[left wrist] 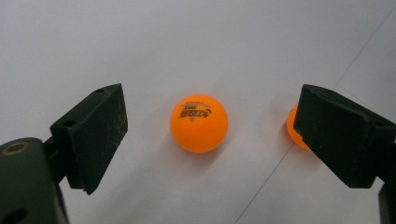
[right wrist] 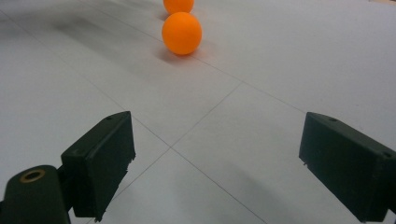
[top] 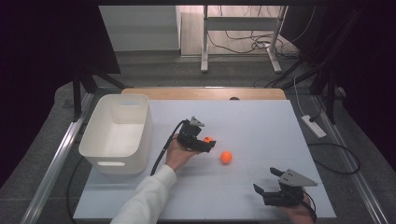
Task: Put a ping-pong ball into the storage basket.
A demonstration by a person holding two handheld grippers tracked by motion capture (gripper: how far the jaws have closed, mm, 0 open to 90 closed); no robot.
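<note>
Two orange table-tennis balls lie on the white board (top: 261,116). One ball (top: 208,139) (left wrist: 199,123), with black print on it, rests on the board between the jaws of my left gripper (top: 209,142) (left wrist: 212,137); the jaws stand wide open and clear of it on both sides. The other ball (top: 226,157) (left wrist: 293,133) lies a little to the right, half hidden behind the left gripper's right jaw. My right gripper (top: 266,181) (right wrist: 217,154) is open and holds nothing near the front right corner, facing both balls, the nearer one (right wrist: 182,32) and the farther one (right wrist: 178,4).
A white plastic bin (top: 116,135) with nothing in it stands at the board's left edge. A wooden table edge (top: 205,93) runs behind the board. A power strip (top: 314,126) and cables lie on the floor to the right.
</note>
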